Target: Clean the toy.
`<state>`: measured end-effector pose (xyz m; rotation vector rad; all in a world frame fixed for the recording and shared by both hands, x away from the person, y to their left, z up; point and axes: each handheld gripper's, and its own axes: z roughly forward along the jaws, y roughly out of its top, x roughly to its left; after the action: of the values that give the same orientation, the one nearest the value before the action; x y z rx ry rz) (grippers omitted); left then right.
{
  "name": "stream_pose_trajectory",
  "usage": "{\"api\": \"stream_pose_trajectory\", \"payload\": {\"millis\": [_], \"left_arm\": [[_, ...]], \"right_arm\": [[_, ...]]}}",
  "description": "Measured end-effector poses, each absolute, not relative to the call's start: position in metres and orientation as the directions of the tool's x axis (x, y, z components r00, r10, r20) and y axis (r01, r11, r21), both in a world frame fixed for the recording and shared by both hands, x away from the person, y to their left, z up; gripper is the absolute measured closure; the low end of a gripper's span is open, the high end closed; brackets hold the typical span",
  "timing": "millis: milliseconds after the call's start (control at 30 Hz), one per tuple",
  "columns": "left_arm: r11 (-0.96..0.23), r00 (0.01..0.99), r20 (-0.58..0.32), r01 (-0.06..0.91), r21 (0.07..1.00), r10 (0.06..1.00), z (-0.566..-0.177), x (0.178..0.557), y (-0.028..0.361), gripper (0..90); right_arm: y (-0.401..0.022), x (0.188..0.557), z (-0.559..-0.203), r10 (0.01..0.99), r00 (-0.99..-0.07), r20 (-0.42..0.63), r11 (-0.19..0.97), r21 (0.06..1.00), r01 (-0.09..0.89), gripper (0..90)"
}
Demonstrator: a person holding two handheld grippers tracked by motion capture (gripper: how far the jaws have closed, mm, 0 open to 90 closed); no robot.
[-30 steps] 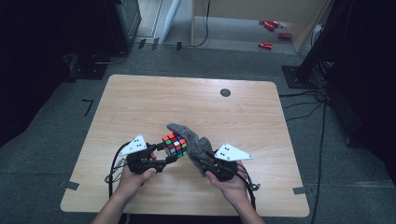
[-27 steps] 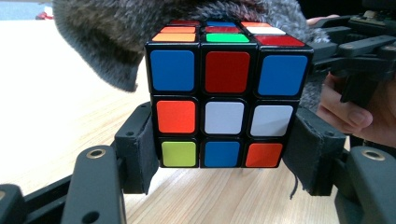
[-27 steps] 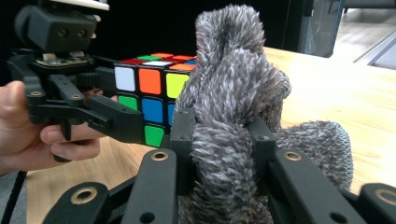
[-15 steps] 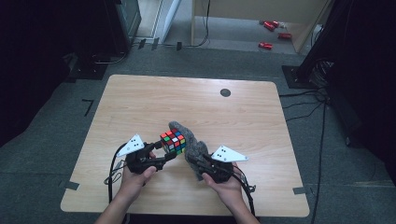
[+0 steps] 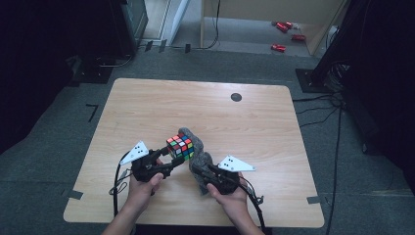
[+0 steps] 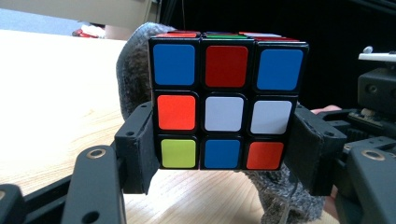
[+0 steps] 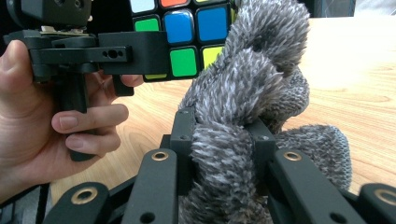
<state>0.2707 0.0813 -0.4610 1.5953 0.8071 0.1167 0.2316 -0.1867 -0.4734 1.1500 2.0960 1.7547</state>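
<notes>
While the left gripper [image 6: 219, 154] clamps the cube [image 6: 224, 100] between its jaws, the right gripper [image 7: 219, 135] pinches the grey cloth [image 7: 252, 88].

Surfaces & finishes at the table, near edge.
Table [image 5: 147, 105]: pale wood-grain top, smooth, low sheen. Puzzle cube [image 6: 224, 105]: glossy black plastic frame w/ smooth coloured tiles (blue, red, white, orange, yellow-green) that catch the light. Grey cloth [image 7: 252, 93]: fuzzy knit, short rough pile on one face, finer ribbed weave on the other; matt throughout. Left gripper [image 6: 223, 154] & right gripper [image 7: 224, 140]: matt black plastic-looking jaws, slightly grainy, w/ brass-toned metal eyelets at the pivots. Floor [image 5: 58, 147]: dark grey carpet, coarse & matt.
</notes>
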Motion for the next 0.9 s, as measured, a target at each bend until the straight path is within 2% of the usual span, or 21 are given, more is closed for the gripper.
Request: {"api": "stream_pose_trajectory", "payload": {"millis": [267,467,900], "left_arm": [[0.058,0.74,-0.394,0.436,0.898,0.546,-0.46,0.271,0.082,35.3],[0.073,0.749,-0.416,0.445,0.892,0.516,-0.461,0.27,0.081,35.3],[0.047,0.768,-0.408,0.445,0.894,0.494,-0.462,0.266,0.07,35.3]], "right_arm": [[-0.183,0.23,-0.475,0.654,-0.685,0.321,0.0,0.906,0.424,71.7],[-0.175,0.227,-0.476,0.665,-0.705,0.248,0.056,0.924,0.377,71.6],[-0.16,0.219,-0.479,0.642,-0.744,0.187,0.117,0.934,0.337,71.6]]}}
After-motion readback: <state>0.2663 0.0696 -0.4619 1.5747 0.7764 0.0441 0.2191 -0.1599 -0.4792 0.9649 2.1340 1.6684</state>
